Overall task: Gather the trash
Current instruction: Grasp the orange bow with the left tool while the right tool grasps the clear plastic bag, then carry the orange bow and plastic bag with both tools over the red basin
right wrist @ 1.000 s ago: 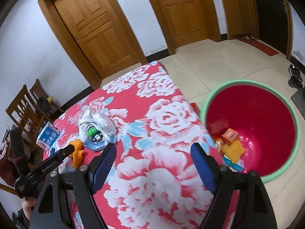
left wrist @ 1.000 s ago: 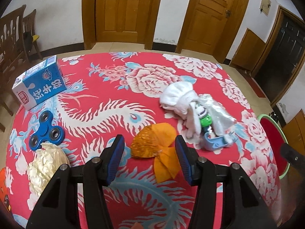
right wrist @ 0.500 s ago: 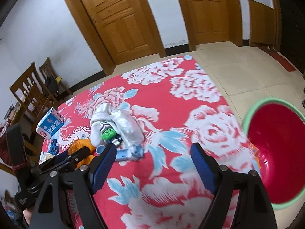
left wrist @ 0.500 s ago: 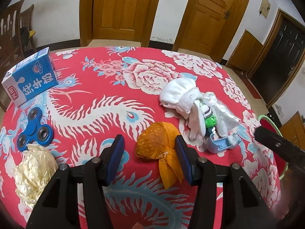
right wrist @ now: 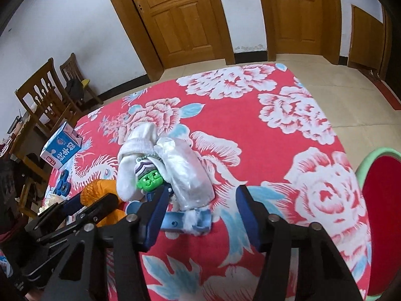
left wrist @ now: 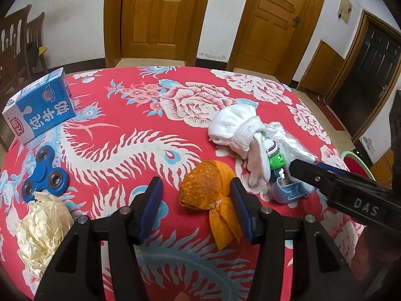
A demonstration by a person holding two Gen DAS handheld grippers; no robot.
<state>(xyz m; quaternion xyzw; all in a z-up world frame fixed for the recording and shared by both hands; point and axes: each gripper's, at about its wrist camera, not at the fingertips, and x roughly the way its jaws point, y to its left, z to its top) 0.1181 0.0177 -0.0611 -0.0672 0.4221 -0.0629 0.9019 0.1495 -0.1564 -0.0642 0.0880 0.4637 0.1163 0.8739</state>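
Left wrist view: left gripper point(left wrist: 195, 200) brackets the orange peel point(left wrist: 204, 189) on the red floral tablecloth point(left wrist: 140, 130), right pad touching, left pad apart; unclenched. Right gripper point(right wrist: 200, 210), jaws just narrowed, stands released over a clear plastic bag point(right wrist: 186, 173). Beyond: white sock point(left wrist: 233, 128), milk carton point(left wrist: 38, 109).

My left gripper point(left wrist: 195, 195) points down at the table, jaws partly apart, pads not pressing. My right gripper point(right wrist: 200, 200) angles down just right of it, jaws just narrowed, nothing pinched between them.
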